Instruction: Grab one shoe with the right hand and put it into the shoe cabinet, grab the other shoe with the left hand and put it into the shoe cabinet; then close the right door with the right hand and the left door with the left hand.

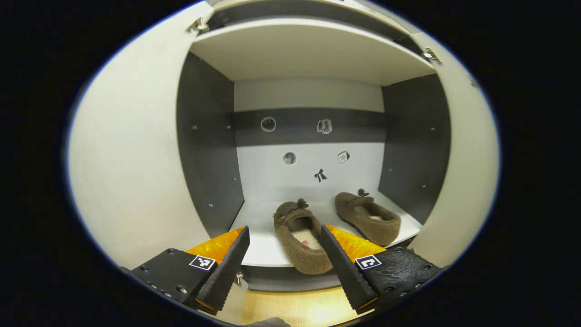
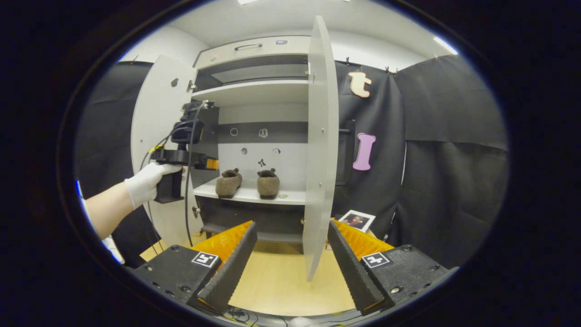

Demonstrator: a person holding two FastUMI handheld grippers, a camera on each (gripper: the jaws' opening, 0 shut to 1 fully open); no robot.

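Two brown fuzzy shoes stand side by side on the white shelf [image 1: 263, 252] of the open shoe cabinet. The nearer shoe [image 1: 302, 238] overhangs the shelf's front edge; the other shoe [image 1: 368, 217] sits further right. My left gripper [image 1: 285, 229] hovers open just in front of the nearer shoe, touching nothing. In the right gripper view, both shoes [image 2: 228, 181] [image 2: 268, 181] rest on the shelf, and a gloved hand [image 2: 147, 181] holds the left gripper [image 2: 212, 163] at the cabinet's left side. My right gripper [image 2: 292, 225] is open and empty, back from the cabinet, facing the edge of the right door [image 2: 320, 150].
Both doors stand open: the left door [image 2: 156, 131] swung wide, the right door edge-on toward me. An upper shelf [image 2: 249, 93] and a drawer [image 2: 247, 47] sit above. A framed picture [image 2: 356, 220] lies by the cabinet's right foot on the wooden floor [image 2: 281, 277]. A cable [image 2: 187, 204] hangs from the left gripper.
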